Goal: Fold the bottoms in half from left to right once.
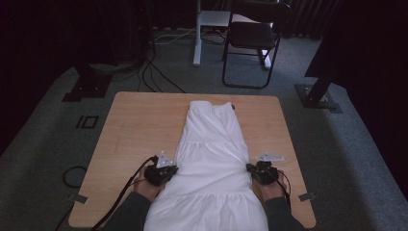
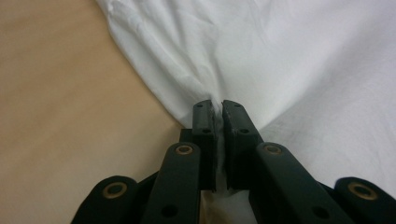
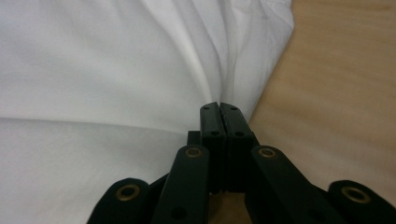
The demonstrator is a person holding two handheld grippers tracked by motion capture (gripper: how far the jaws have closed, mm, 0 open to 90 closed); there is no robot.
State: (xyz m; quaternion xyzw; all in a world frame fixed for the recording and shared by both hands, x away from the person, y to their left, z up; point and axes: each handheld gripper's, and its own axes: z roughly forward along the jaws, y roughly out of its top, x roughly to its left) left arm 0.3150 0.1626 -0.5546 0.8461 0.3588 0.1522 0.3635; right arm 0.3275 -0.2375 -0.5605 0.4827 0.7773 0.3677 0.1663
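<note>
A white tiered skirt (image 1: 211, 163) lies lengthwise on the wooden table (image 1: 139, 125), waistband at the far end, hem hanging over the near edge. My left gripper (image 1: 169, 171) pinches the skirt's left edge; in the left gripper view its jaws (image 2: 218, 106) are shut with a fold of the white cloth (image 2: 261, 60) between the pads. My right gripper (image 1: 252, 169) holds the skirt's right edge; in the right gripper view its jaws (image 3: 219, 108) are pressed together where the cloth (image 3: 116, 70) puckers into them.
Bare tabletop flanks the skirt on both sides (image 2: 70, 116) (image 3: 336, 93). Beyond the table, on the grey carpet, stand a black folding chair (image 1: 252, 38), a white desk leg (image 1: 197, 33), cables (image 1: 154, 72) and dark stand feet (image 1: 317, 96).
</note>
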